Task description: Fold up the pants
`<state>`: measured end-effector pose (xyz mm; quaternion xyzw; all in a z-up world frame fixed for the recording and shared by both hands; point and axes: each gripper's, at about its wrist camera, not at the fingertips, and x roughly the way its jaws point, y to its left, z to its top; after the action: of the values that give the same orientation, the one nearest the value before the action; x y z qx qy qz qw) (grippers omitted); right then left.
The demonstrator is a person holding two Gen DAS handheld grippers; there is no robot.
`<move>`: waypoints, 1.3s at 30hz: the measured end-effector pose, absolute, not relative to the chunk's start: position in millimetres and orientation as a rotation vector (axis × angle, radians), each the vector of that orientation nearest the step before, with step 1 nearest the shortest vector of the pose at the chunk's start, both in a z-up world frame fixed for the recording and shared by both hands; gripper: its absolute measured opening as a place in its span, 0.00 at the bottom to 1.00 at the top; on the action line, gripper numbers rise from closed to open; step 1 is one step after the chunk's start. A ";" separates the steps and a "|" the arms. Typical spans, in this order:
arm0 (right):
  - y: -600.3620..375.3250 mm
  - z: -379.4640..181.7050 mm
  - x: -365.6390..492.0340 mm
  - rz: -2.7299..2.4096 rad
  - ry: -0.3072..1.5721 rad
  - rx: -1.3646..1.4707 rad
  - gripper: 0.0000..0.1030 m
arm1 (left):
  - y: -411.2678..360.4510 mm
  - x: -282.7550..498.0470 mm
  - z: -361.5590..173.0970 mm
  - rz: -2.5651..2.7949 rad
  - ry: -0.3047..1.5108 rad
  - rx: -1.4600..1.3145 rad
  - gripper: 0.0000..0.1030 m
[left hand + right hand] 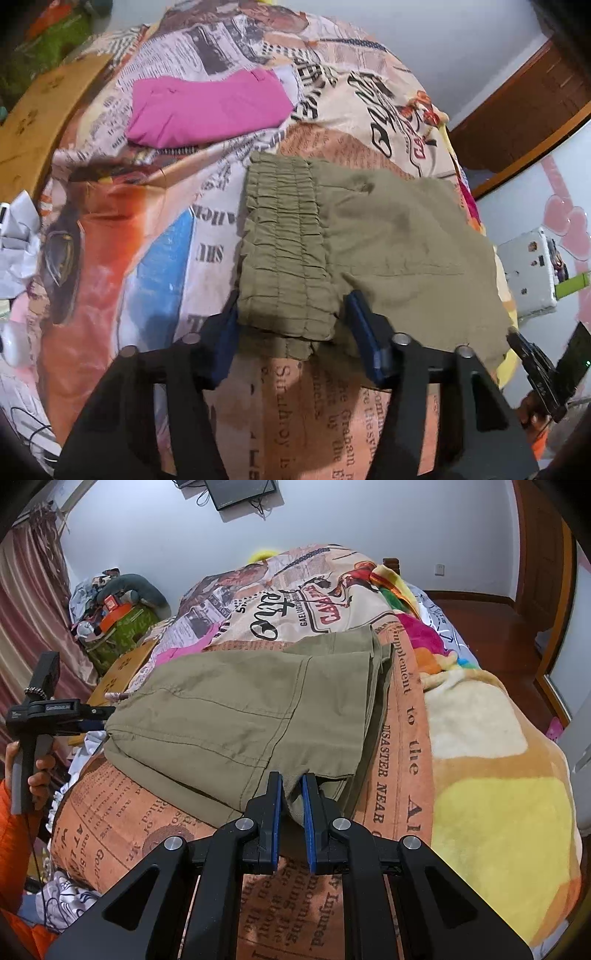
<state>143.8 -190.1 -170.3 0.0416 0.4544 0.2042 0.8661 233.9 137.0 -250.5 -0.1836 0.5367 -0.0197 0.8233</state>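
The olive pants [369, 236] lie folded into a compact stack on the newspaper-print bedspread [155, 229], and both grippers sit at the stack's near edge. In the left wrist view the left gripper [291, 325] has its blue-padded fingers [364, 332] spread wide, one on either side of the gathered elastic waistband [284, 240]; the waistband end lies between them, but the pads do not press on the cloth, so the jaws stand wide and grip nothing. In the right wrist view the right gripper [293, 794] is at the opposite end of the pants [251, 709], its two fingers drawn in to a narrow gap with a small fold of the olive fabric's edge pinched between the pads [275, 805]. From that view the left gripper [94, 716] shows at the far left side of the pants, touching or just beside their edge, with the person's hand [37, 771] wrapped round its handle. Beyond the pants, farther up the bedspread, lies a folded pink garment [210, 107], well apart from the olive stack. A colourful plush blanket [491, 760] lies beside the pants on their right, over the bedspread's edge.
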 end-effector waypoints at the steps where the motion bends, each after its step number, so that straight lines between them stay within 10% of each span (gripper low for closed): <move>1: -189.9 -168.7 143.4 0.425 0.944 0.084 0.09 | 138.2 233.2 -246.2 -0.016 1.124 -0.383 0.40; 19: -190.1 -179.7 139.5 0.430 1.017 0.042 0.10 | 124.2 204.2 -251.8 0.008 1.108 -0.254 0.44; 39: -140.6 -121.0 156.4 0.491 0.860 0.000 0.76 | 86.0 213.0 -181.3 -0.013 0.941 -0.083 0.83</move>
<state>156.4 -140.6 -121.0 0.0001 0.4127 0.2357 0.8799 213.0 86.0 -181.3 -0.0400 0.4533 -0.0064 0.8904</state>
